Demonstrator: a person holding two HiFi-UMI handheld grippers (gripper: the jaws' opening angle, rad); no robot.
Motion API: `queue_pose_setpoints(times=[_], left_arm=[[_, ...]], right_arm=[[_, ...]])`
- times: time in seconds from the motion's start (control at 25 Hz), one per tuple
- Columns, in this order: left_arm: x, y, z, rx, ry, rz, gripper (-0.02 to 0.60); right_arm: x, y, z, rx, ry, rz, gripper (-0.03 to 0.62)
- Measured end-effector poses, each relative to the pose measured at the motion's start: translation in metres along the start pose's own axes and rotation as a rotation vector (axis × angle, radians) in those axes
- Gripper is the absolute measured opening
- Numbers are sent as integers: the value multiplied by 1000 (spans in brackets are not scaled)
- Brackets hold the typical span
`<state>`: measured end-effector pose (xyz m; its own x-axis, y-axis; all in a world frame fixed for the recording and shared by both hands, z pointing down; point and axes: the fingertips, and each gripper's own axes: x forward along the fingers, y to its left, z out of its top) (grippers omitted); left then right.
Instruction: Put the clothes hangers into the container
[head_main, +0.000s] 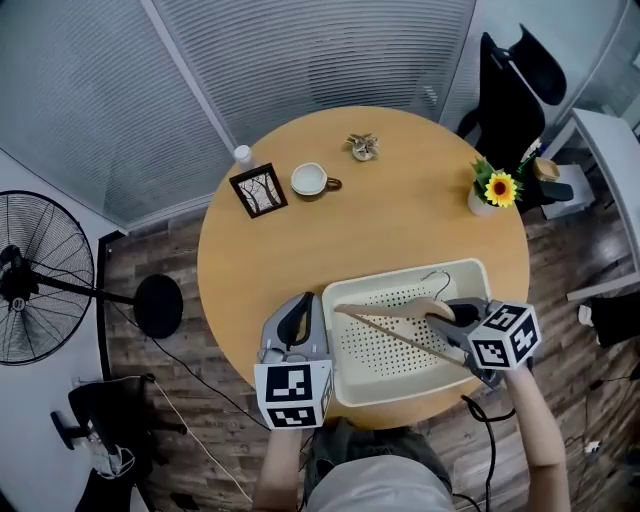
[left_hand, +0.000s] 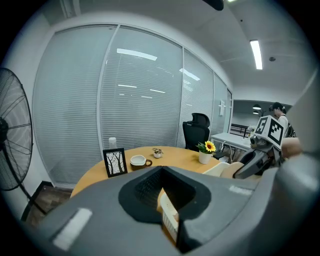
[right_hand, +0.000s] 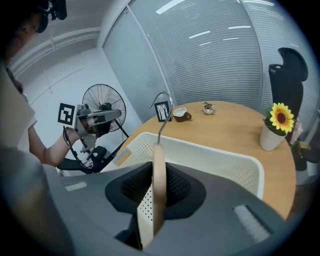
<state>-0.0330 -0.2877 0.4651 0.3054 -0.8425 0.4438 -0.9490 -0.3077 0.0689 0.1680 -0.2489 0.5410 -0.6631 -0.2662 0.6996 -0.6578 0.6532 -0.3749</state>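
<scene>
Bright even light, sharp pics (fisheye edges)

The left gripper (head_main: 303, 302) and right gripper (head_main: 446, 313) tilt down, fingers (right_hand: 181, 189) clamped.

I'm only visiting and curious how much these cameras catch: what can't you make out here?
1. Whether the hanger touches the floor of the container: the head view looks from above, and in the right gripper view the right gripper hides the hanger's lower end.
2. The drawing in the picture frame: too small in every view.
3. What the small ornament is: too small, head view.
</scene>
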Motion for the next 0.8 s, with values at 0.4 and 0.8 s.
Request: queue_pose_setpoints(times=[0.4, 0.8], left_arm=[[8, -4, -6, -10, 20, -12, 0], [15, 0, -9, -11, 34, -17, 0]], right_arm=[[6, -29, 0, 23, 26, -100, 124], [15, -56, -7, 39, 70, -246, 207]])
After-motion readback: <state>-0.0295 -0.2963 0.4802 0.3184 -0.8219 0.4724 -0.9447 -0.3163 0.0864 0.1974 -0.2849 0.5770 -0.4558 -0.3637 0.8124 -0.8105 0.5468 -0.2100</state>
